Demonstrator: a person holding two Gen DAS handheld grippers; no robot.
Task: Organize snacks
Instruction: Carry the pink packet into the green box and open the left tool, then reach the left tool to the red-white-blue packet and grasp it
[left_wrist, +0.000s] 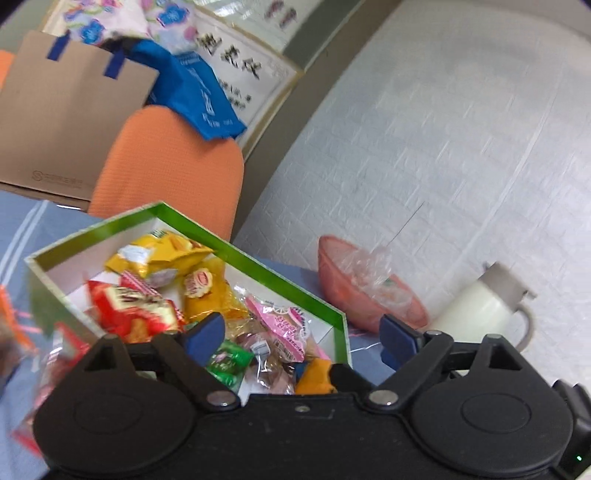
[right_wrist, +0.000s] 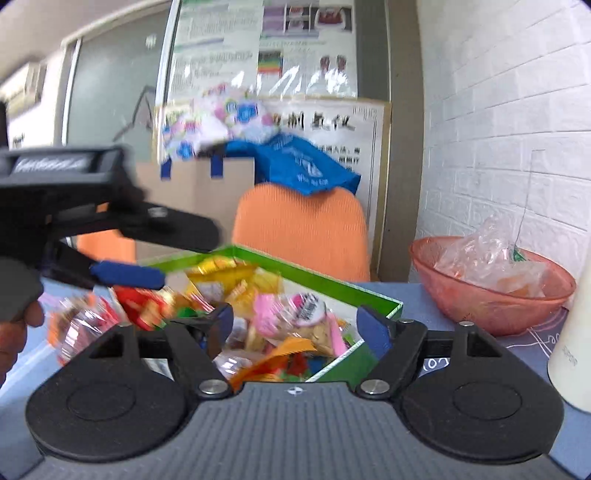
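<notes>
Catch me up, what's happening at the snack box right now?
A person is sorting snacks with two handheld grippers over a green box already piled with wrapped snacks, like a yellow packet and a pink one. Both the left gripper and the right gripper stand wide open above the box, holding nothing. A few wrapped snacks lie outside the box on the blue table. A pink bowl with plastic wrappers sits to the right.
</notes>
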